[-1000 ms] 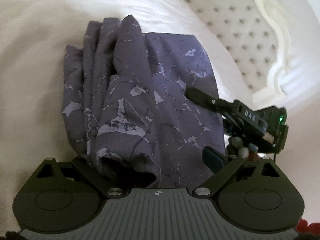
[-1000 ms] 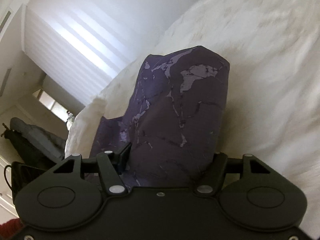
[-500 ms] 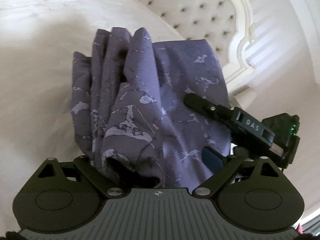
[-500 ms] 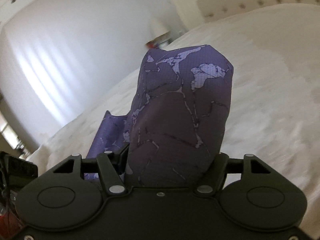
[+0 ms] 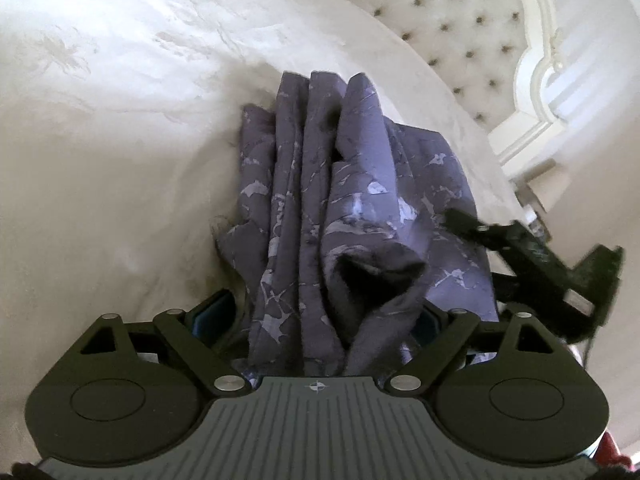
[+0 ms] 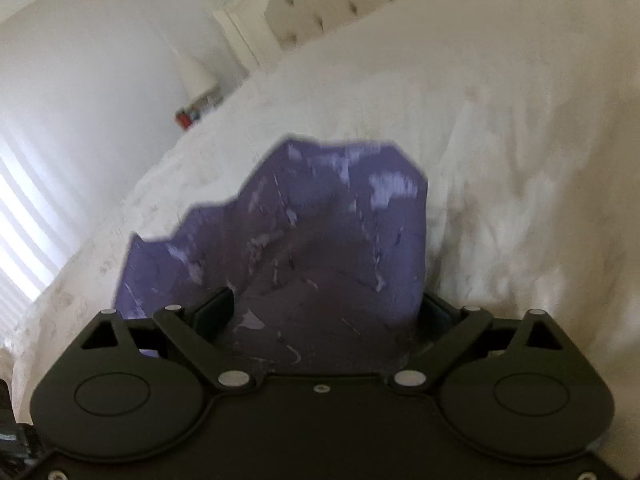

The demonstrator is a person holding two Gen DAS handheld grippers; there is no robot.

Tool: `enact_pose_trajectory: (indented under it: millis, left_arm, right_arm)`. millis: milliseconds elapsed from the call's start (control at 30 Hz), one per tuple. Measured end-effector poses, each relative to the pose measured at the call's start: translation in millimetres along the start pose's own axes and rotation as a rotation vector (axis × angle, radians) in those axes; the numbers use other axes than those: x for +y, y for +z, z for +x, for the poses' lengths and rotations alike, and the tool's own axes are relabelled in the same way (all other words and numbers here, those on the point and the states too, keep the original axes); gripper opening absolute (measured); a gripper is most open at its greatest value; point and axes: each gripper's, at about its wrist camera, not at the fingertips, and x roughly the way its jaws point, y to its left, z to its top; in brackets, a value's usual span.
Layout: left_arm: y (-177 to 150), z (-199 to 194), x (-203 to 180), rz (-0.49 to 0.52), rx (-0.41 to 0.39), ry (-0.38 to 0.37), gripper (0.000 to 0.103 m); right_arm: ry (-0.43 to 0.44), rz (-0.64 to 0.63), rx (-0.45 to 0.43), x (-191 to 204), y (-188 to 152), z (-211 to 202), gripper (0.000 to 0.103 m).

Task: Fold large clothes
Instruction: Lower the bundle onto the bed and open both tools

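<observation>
A purple garment (image 5: 352,208) with a pale marbled print hangs in bunched folds over a white bed (image 5: 120,120). My left gripper (image 5: 324,312) is shut on its near edge; the cloth fills the wide gap between the fingers. My right gripper (image 6: 328,308) is shut on another part of the same garment (image 6: 320,232), which drapes forward from the fingers over the bed. The right gripper also shows in the left wrist view (image 5: 532,252), just right of the cloth. The fingertips of both are hidden by fabric.
The white bedspread (image 6: 500,140) lies under everything. A tufted cream headboard (image 5: 460,20) stands at the far end. A bedside stand with a lamp and small red items (image 6: 196,100) is beside the bed. A bright window with blinds (image 6: 20,220) is at left.
Both grippers have swung with the garment towards the headboard and lowered it; the cloth now hangs more bunched and nearer the bedspread. The right wrist view is motion-blurred.
</observation>
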Motion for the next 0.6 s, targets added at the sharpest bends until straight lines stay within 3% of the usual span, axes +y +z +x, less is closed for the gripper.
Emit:
enact_pose_trajectory:
  millis: [100,267,367,467,533,600]
  left_arm:
    - [-8,-15,-3,0.039,-0.019,0.031,0.09]
    - [-13,-30,-8,0.112,-0.044,0.087,0.091]
    - [-16,-37,-12,0.148,-0.061,0.112,0.091]
    - [-19,-42,-16,0.182,-0.081,0.137,0.091]
    - [-21,-45,-20,0.208,-0.095,0.163,0.091]
    - [-24,-50,-24,0.232,-0.107,0.199,0.091]
  right_arm:
    - [-0.006,0.012,-0.063,2,4,-28,0.097]
    - [-0.138,0.001,-0.125,9,12,-63,0.099]
    - [-0.193,-0.034,-0.066,10,6,-64,0.099]
    - [-0.245,-0.111,0.076,21,-6,-36,0.103]
    - [-0.198,-0.132,0.177,25,-20,-14,0.102]
    - [-0.166,-0.133,0.19,31,-26,-7,0.102]
